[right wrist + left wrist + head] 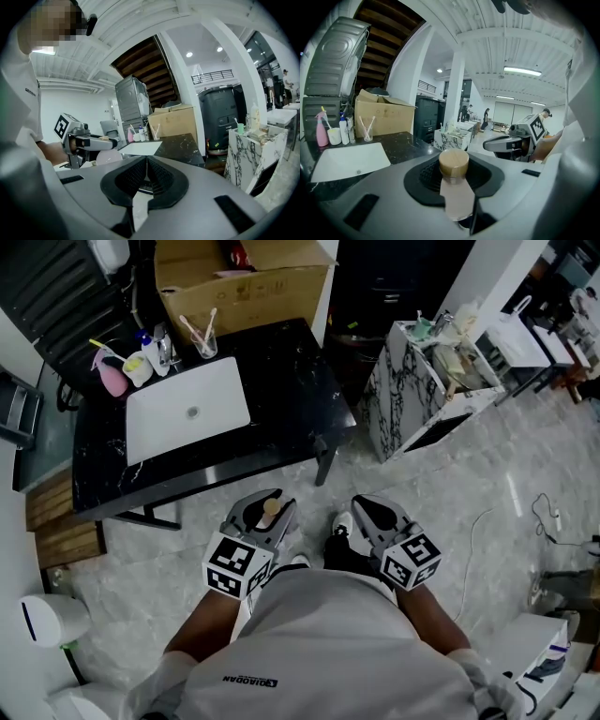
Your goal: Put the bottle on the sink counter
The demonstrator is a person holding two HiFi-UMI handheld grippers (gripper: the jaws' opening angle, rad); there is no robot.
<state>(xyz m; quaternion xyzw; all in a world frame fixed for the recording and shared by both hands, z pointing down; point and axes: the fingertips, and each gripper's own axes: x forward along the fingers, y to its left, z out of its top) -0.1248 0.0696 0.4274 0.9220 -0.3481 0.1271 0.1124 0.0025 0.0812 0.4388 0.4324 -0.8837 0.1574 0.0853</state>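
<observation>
While the left gripper (263,507) clamps the wooden-capped bottle (454,186), the right gripper (368,510) is pinched together, empty, both short of the black sink counter (281,395).

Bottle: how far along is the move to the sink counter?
Done: the bottle is clamped in the left tool, off any surface. In hand: the person stands short of the black sink counter, with the bottle pointed toward it. Left: reach the counter and set the bottle down on bare top beside the white sink. The right tool is shut and empty.
</observation>
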